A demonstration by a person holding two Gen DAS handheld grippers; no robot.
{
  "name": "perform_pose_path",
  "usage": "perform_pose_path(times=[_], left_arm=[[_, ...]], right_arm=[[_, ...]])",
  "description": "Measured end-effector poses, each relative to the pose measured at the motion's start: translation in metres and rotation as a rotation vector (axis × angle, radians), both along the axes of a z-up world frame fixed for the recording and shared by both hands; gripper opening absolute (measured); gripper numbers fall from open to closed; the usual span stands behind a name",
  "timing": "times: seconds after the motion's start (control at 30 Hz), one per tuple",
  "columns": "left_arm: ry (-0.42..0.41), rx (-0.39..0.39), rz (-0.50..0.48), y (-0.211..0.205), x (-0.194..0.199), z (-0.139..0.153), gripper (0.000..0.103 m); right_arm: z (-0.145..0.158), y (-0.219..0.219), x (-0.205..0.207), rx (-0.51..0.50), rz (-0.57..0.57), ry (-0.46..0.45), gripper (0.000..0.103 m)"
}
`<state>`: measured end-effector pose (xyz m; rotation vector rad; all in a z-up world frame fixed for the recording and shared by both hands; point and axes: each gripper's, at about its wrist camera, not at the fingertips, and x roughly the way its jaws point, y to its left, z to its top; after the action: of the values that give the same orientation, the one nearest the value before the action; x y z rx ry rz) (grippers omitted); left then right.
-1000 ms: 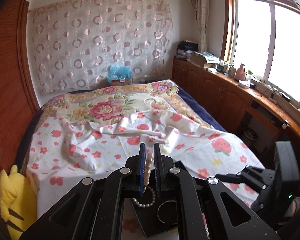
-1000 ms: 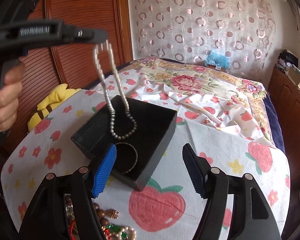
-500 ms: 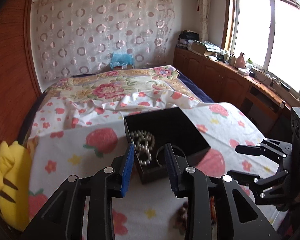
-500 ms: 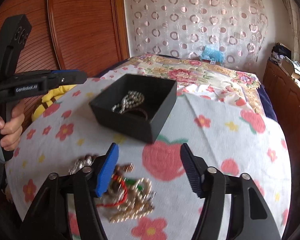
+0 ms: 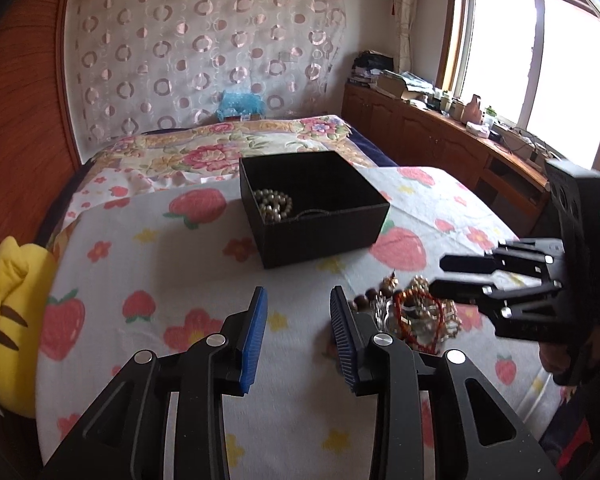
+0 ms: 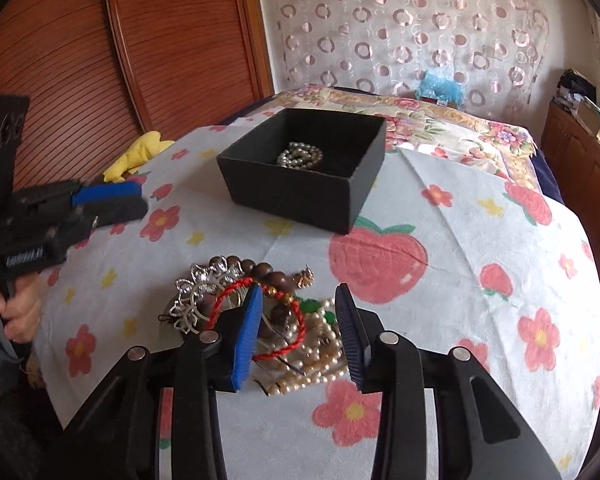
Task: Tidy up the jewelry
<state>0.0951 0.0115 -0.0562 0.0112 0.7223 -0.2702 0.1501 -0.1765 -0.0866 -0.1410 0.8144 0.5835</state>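
A black open box [image 5: 320, 216] [image 6: 300, 196] stands on the strawberry-print cloth [image 5: 180, 280]. A pearl necklace [image 5: 274, 204] [image 6: 300, 156] lies coiled inside it beside a thin dark bangle [image 5: 314, 213]. A tangled jewelry pile [image 6: 292, 332] [image 5: 412, 312] holds brown beads, a red cord bracelet, a silver piece and pearls. My right gripper [image 6: 298, 300] [image 5: 444, 276] hangs over this pile. Its jaws are closing with the red cord and beads between them, and the pads do not press on anything. My left gripper [image 5: 298, 320] [image 6: 112, 204] is open and empty, left of the pile and nearer than the box.
A yellow plush toy [image 5: 8, 320] [image 6: 140, 152] lies at the left edge by a wooden wardrobe [image 6: 160, 40]. Behind the box stretches a bed with a floral cover [image 5: 228, 148]. A cluttered wooden cabinet [image 5: 440, 136] runs under the window on the right.
The left gripper let the pearl necklace go into the box, opened, then drew back and down. The right gripper pulled back over the jewelry pile and its jaws narrowed.
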Motion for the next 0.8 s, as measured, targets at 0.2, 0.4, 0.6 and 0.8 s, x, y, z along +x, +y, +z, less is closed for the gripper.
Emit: perform_pose_path(times=[0.2, 0.4, 0.6, 0.8], left_arm=[[0.026, -0.014, 0.011, 0.010, -0.011, -0.013, 0.031], [0.039, -0.018, 0.007, 0.011, -0.015, -0.017, 0.031], [0.048, -0.018, -0.021, -0.001, -0.015, -0.017, 0.031], [0.081, -0.040, -0.047, -0.009, -0.011, -0.021, 0.031]], right_arm=[[-0.004, 0.009, 0.006, -0.004, 0.032, 0.029, 0.040], [-0.017, 0.005, 0.008, -0.006, 0.037, 0.072, 0.038], [-0.020, 0.000, 0.012, 0.028, 0.056, 0.092, 0.020], [-0.017, 0.000, 0.005, 0.036, 0.086, 0.073, 0.005]])
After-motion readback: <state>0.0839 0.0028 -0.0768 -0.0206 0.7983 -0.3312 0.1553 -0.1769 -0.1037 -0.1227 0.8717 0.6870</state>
